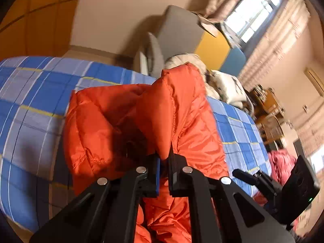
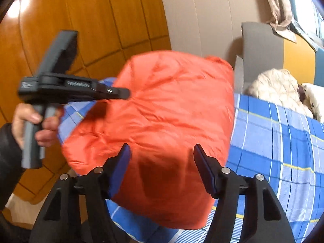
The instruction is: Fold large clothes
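Observation:
An orange puffy jacket [image 1: 141, 121] lies bunched on a bed with a blue plaid sheet [image 1: 30, 101]. My left gripper [image 1: 164, 158] is shut on a fold of the jacket and lifts it above the bed. In the right wrist view the jacket [image 2: 172, 111] is a folded bundle on the plaid sheet [image 2: 273, 141]. My right gripper [image 2: 162, 151] is open just above the bundle, holding nothing. The left gripper [image 2: 123, 93] shows there from the side, its tip at the bundle's left edge. The right gripper's body [image 1: 283, 184] shows at the right of the left wrist view.
A cream quilt [image 2: 279, 89] lies at the head of the bed against a grey, yellow and blue headboard [image 2: 263, 46]. Wooden wardrobe doors [image 2: 81, 20] stand to the left. A red garment [image 1: 281, 166] and wooden furniture [image 1: 267, 105] are beyond the bed.

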`<state>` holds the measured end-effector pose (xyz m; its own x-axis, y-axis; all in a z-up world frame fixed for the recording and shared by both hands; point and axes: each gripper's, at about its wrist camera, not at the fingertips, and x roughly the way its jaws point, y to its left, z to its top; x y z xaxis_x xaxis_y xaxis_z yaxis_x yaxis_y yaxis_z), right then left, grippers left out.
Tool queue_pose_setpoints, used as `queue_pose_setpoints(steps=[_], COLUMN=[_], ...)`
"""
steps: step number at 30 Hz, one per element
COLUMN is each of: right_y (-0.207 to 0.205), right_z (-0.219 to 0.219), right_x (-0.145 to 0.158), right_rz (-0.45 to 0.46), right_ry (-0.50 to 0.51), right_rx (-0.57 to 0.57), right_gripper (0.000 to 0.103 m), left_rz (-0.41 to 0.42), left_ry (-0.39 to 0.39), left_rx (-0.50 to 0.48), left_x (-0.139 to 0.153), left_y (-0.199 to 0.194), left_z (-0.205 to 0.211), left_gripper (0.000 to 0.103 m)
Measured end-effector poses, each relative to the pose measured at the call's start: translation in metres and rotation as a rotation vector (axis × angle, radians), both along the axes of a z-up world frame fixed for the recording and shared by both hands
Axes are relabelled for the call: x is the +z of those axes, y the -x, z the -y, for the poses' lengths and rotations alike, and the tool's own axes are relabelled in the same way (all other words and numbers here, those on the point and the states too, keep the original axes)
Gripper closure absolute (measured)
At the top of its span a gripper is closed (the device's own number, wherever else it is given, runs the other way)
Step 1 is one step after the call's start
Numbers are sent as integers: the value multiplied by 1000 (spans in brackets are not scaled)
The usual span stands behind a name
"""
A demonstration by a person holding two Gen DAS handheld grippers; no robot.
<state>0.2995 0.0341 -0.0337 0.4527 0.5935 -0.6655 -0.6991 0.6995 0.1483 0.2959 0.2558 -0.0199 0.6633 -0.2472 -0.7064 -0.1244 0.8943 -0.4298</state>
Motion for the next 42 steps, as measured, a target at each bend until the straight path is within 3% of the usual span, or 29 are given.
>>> queue_pose_setpoints(steps=[8, 12, 17, 20, 25, 34, 42], right_y=[20, 23, 14, 6, -25, -93, -129], right_z=[-33, -44, -37, -26, -16, -63, -112], right_x=[-32, -49, -45, -26, 20, 38, 25], right_rz=[74, 94, 31, -63, -63, -59, -80], right_ry=[108, 130, 95, 25, -53, 18, 146], right_rx=[28, 28, 60, 119, 58, 11, 36], right_gripper=[38, 38, 38, 38, 38, 38, 38], left_rz=[-61, -59, -28, -3, 38, 70, 83], left_ry=[-35, -143, -238, -244, -272, -286, -280], left_rx=[213, 279, 278, 275, 271, 278, 277], left_x=[-35, -52, -64, -64, -58, -56, -57], left_y=[20, 21, 16, 19, 26, 31, 35], left_z=[-10, -1, 9, 7, 10, 13, 12], left_gripper=[98, 97, 97, 97, 97, 97, 97])
